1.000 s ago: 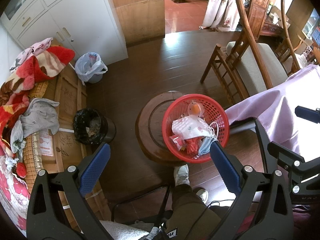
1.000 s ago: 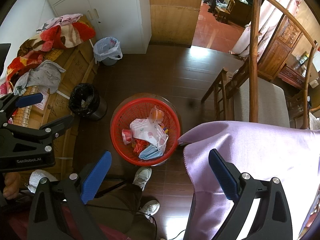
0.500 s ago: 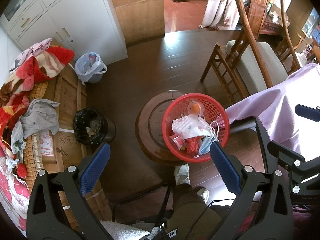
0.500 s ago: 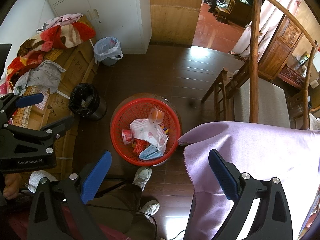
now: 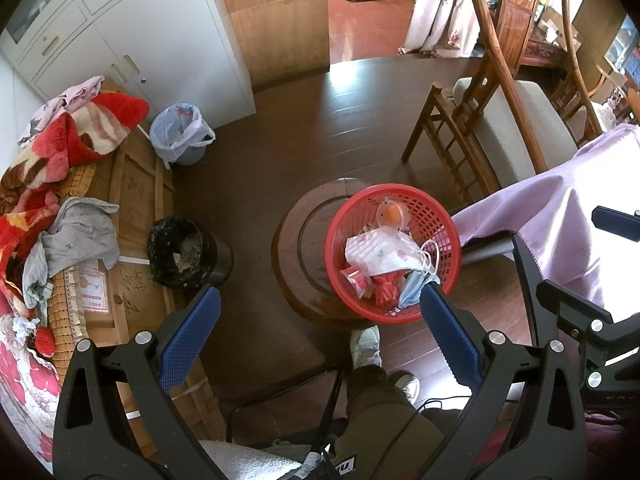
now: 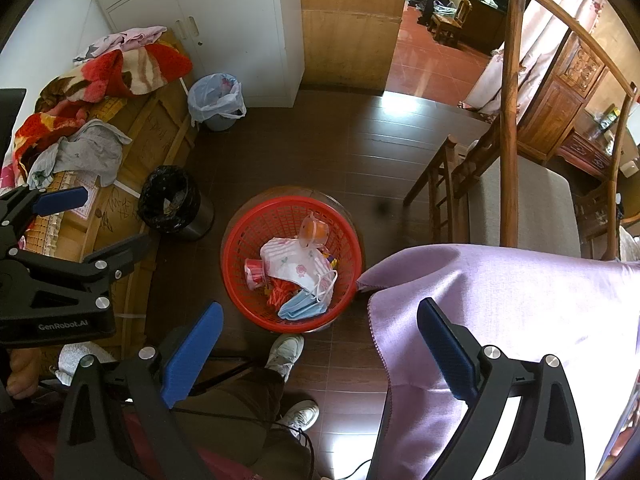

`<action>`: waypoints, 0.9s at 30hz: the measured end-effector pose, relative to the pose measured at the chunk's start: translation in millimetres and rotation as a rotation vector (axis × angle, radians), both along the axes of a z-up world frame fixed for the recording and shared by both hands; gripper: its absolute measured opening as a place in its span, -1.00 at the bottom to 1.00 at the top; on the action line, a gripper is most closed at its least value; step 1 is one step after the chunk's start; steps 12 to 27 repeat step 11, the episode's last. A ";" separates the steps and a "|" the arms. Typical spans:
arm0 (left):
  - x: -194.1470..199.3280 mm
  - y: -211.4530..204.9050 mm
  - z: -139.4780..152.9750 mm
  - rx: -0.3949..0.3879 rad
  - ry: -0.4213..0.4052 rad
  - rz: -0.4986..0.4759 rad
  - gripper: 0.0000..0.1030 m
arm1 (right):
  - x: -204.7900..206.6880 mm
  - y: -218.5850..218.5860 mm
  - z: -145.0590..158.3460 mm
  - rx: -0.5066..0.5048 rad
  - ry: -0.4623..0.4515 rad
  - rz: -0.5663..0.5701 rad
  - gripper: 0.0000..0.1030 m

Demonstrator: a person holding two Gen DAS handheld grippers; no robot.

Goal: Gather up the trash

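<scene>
The red basket (image 6: 292, 264) of masks and wrappers sits on a round stool (image 5: 304, 248) at my twelve o'clock. Nothing has shifted this past second; my left gripper (image 5: 320, 332) and right gripper (image 6: 320, 344) hang released, empty, so collection looks finished.

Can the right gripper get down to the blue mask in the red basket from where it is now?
Probably yes. The right gripper is open and empty, high above the red basket, and the blue mask lies on top of the pile near the rim. Nothing covers it; only the purple cloth hangs close beside.
</scene>
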State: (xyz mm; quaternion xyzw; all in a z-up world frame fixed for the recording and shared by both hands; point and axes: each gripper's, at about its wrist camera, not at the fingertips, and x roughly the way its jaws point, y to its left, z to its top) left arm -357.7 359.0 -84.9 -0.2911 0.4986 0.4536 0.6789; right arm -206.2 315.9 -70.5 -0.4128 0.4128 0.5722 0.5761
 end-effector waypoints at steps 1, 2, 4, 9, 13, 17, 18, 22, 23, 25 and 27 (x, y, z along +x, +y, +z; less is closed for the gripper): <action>0.5 0.3 0.1 0.000 0.000 0.000 0.87 | -0.6 0.0 -0.2 0.000 0.001 0.000 0.86; -0.2 -0.5 -0.2 -0.001 0.002 0.000 0.87 | -0.3 0.0 0.1 0.000 0.001 -0.001 0.86; 0.3 -0.3 0.0 0.000 0.005 -0.001 0.87 | -0.9 -0.1 -0.2 0.000 0.001 0.000 0.86; -6.0 -4.1 -1.3 0.002 0.011 -0.006 0.87 | -0.8 -0.6 0.1 -0.001 0.002 0.003 0.86; -7.4 -4.7 -1.3 0.003 0.007 -0.002 0.87 | -1.7 -0.8 0.1 -0.001 0.002 0.004 0.86; -7.4 -4.7 -1.3 0.003 0.007 -0.002 0.87 | -1.7 -0.8 0.1 -0.001 0.002 0.004 0.86; -7.4 -4.7 -1.3 0.003 0.007 -0.002 0.87 | -1.7 -0.8 0.1 -0.001 0.002 0.004 0.86; -7.4 -4.7 -1.3 0.003 0.007 -0.002 0.87 | -1.7 -0.8 0.1 -0.001 0.002 0.004 0.86; -7.4 -4.7 -1.3 0.003 0.007 -0.002 0.87 | -1.7 -0.8 0.1 -0.001 0.002 0.004 0.86; -7.4 -4.7 -1.3 0.003 0.007 -0.002 0.87 | -1.7 -0.8 0.1 -0.001 0.002 0.004 0.86; -7.4 -4.7 -1.3 0.003 0.007 -0.002 0.87 | -1.7 -0.8 0.1 -0.001 0.002 0.004 0.86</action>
